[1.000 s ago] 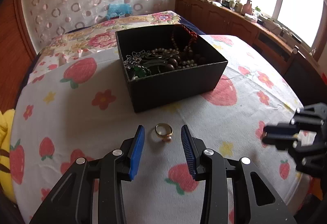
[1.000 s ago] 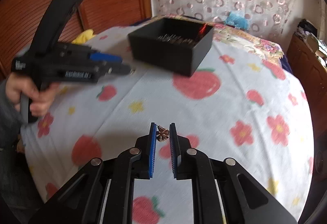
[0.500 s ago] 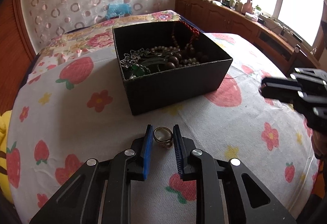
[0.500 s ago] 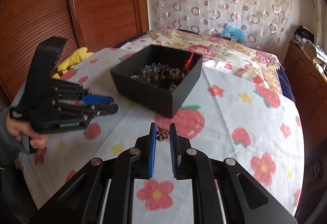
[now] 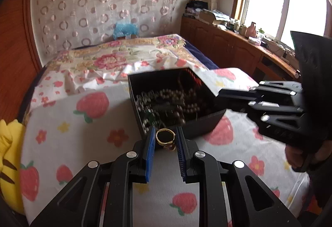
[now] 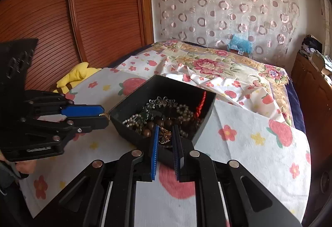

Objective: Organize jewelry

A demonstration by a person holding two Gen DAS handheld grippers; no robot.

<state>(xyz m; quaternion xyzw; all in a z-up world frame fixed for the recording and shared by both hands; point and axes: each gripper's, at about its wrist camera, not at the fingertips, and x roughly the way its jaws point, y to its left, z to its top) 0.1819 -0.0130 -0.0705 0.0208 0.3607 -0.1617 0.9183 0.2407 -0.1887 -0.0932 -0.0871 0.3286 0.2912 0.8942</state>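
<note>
- Our left gripper [image 5: 165, 140] pinches a gold ring [image 5: 165, 137] just outside the black box [image 6: 132, 102].
- Our right gripper [image 6: 165, 136] pinches a flower charm [image 6: 165, 136] at the box's near rim.

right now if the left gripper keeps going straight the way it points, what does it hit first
Probably the near wall of the black box, just beyond the left gripper, which is shut on the gold ring. It may clear the rim; height is unclear.

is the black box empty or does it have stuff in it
Not empty. The open-topped box holds a heap of beads, chains and a red cord, covering its floor in both views.
</note>
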